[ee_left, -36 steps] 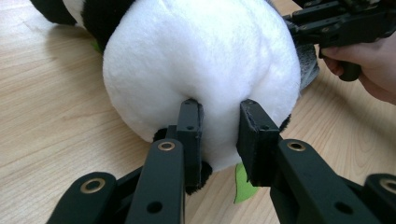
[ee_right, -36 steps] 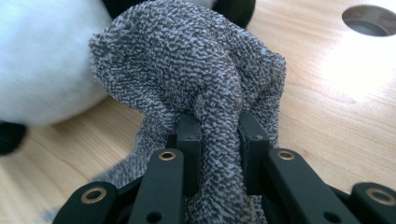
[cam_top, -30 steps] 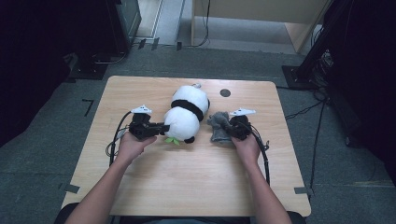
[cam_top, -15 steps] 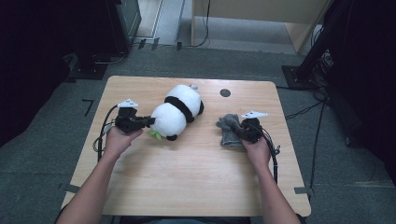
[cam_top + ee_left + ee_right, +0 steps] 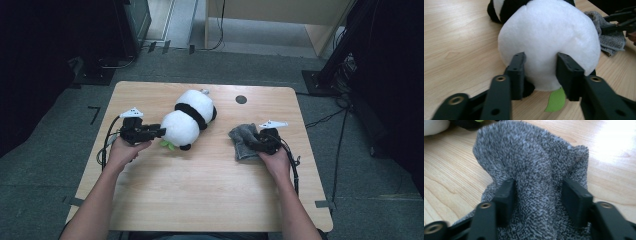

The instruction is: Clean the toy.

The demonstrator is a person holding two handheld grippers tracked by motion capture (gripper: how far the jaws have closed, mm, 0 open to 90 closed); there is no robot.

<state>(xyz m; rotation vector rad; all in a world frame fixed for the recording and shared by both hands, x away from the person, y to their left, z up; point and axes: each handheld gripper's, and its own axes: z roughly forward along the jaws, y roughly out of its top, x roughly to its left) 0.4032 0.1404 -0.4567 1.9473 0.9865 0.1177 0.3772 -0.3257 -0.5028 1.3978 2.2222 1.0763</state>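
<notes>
A black-and-white panda plush (image 5: pixel 187 120) lies on the wooden table (image 5: pixel 200 200), with a green leaf (image 5: pixel 555 100) under its head. My left gripper (image 5: pixel 159 132) points at the white head (image 5: pixel 549 42). Its jaws have just been opening and stand on either side of the head's bulge, the left gripper (image 5: pixel 541 60) open. To the right lies a crumpled grey cloth (image 5: pixel 241 140). My right gripper (image 5: pixel 255 142) is over its right edge. Those jaws have also just been opening, and a ridge of the cloth (image 5: pixel 531 157) stands loosely between them in the right gripper (image 5: pixel 539 187).
A round black hole (image 5: pixel 241 99) sits in the table's far side. Cables trail from both grippers over the left and right table edges. Black equipment stands and a wooden cabinet (image 5: pixel 280 20) are on the floor beyond the table.
The hands have drawn apart: the left took the panda a little leftward, the right took the cloth a little rightward. Both grippers were shut on their things and have since opened.
</notes>
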